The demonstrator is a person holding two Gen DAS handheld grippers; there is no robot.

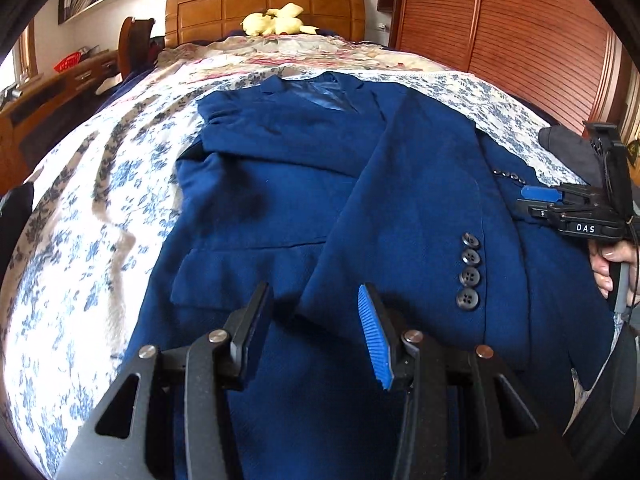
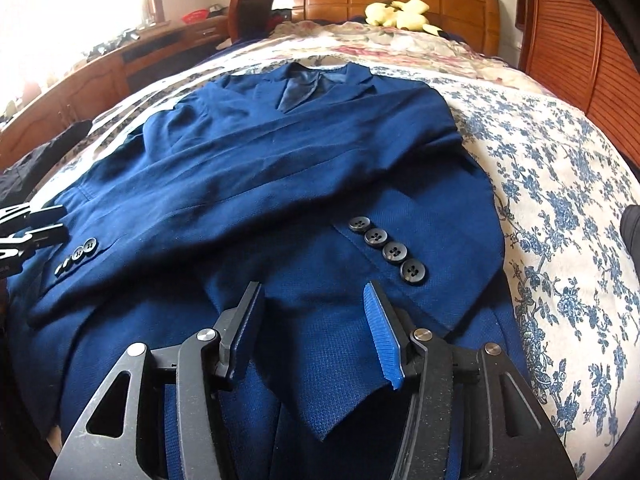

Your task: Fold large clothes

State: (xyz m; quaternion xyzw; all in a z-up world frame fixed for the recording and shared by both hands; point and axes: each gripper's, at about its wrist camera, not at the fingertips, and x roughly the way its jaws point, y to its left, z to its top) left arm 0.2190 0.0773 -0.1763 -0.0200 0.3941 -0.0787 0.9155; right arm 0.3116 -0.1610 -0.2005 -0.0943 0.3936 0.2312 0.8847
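A dark blue suit jacket [image 1: 304, 184] lies face up on the bed, collar toward the headboard, both sleeves folded across its front. It also shows in the right wrist view [image 2: 280, 168]. My left gripper [image 1: 316, 300] is open and empty, just above the jacket's lower front, near a sleeve cuff with dark buttons [image 1: 469, 276]. My right gripper [image 2: 312, 300] is open and empty over the lower hem, close to the other cuff's buttons [image 2: 386, 250]. The right gripper also shows in the left wrist view [image 1: 532, 200], and the left gripper at the left edge of the right wrist view [image 2: 44, 222].
The bed has a blue floral sheet [image 1: 80, 240] and a wooden headboard [image 1: 264, 8]. A yellow plush toy [image 1: 276, 20] lies by the headboard. A wooden wardrobe [image 1: 520, 32] stands on the right and a wooden desk [image 2: 80, 76] on the left.
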